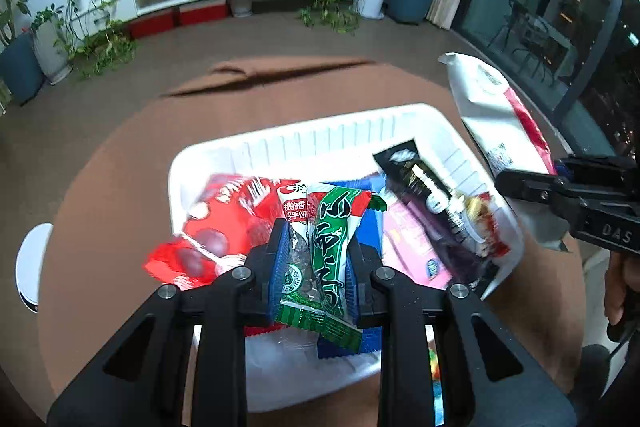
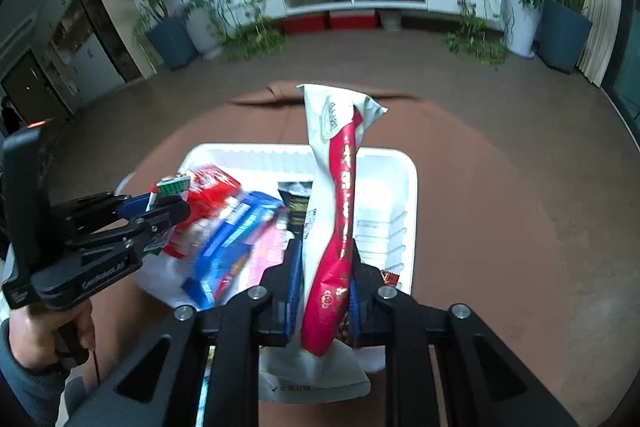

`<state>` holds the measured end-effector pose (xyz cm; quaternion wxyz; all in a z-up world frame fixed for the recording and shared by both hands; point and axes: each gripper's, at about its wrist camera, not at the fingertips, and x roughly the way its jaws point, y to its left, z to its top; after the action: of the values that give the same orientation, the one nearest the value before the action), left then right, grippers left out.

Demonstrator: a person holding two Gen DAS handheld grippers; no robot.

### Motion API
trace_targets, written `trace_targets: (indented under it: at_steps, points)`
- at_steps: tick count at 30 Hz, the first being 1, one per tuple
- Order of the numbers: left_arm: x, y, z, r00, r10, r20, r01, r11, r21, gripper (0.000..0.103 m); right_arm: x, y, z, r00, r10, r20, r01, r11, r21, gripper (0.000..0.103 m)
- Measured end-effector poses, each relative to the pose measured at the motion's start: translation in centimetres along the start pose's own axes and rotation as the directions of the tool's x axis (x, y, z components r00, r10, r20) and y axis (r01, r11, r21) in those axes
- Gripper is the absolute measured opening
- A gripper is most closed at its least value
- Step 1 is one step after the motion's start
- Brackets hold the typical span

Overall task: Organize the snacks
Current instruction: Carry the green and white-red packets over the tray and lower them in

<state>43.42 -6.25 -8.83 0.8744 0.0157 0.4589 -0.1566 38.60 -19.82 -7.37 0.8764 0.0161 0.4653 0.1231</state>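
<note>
Left gripper (image 1: 316, 259): clamped on a green-and-white packet (image 1: 326, 247) and a second, clear-fronted packet with a red top (image 1: 294, 227) beside it — both pinched between the blue pads, above the basket.
Right gripper (image 2: 324, 291): closed on a tall white-and-red pouch (image 2: 340, 211), which stands upright between the pads over the basket's near edge.
White basket (image 1: 280, 139): sits on the round brown table (image 1: 100, 187), slatted walls, open top.
In the basket: a red bag (image 1: 216, 223) at the left, a blue packet (image 1: 370, 187) in the middle, a pink packet (image 1: 408, 239), and a dark packet (image 1: 416, 179) leaning on the right wall.
Only from the left wrist: the right side of the pouch (image 1: 496, 123) with its printed label, the right gripper (image 1: 508, 183) from the side, and a white rounded object (image 1: 32, 267) at the table's left edge.
Only from the right wrist: the person's hand (image 2: 44, 331) in a grey sleeve on the left gripper's (image 2: 168, 203) handle, the bare slatted right half of the basket (image 2: 384, 227), and the green packet's end (image 2: 174, 185) poking past the closed fingers.
Blur: the basket's contents are smeared in both views — print is mostly unreadable.
</note>
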Motion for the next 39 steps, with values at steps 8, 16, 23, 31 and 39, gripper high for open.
trace_targets:
  at_steps: [8, 16, 23, 31, 39]
  points:
    - [3.6, 0.3, -1.5, 0.999, 0.009, -0.052, -0.010, 1.000, -0.011, 0.024, 3.8, -0.7, -0.8, 0.997, -0.018, -0.078, 0.019, 1.000, 0.011, 0.021]
    - [4.9, 0.2, -2.5, 0.995, 0.018, -0.101, -0.020, 1.000, -0.019, 0.025, 4.5, -0.8, -1.4, 0.993, -0.045, -0.108, 0.044, 0.999, -0.017, 0.022]
    - [5.5, 0.8, -3.0, 0.993, -0.014, -0.121, 0.006, 0.998, -0.063, 0.025, 4.7, -1.6, -1.9, 0.990, -0.031, -0.135, 0.030, 1.000, -0.008, 0.022]
    - [6.7, 1.1, -3.4, 0.993, -0.011, -0.119, 0.001, 0.996, -0.084, 0.025, 4.5, -1.7, -2.2, 0.988, -0.038, -0.147, 0.032, 0.999, -0.040, 0.022]
    - [7.3, 0.7, -3.9, 0.995, 0.006, -0.104, -0.016, 0.995, -0.098, 0.025, 4.5, -1.5, -2.2, 0.988, -0.042, -0.151, 0.033, 0.998, -0.060, 0.023]
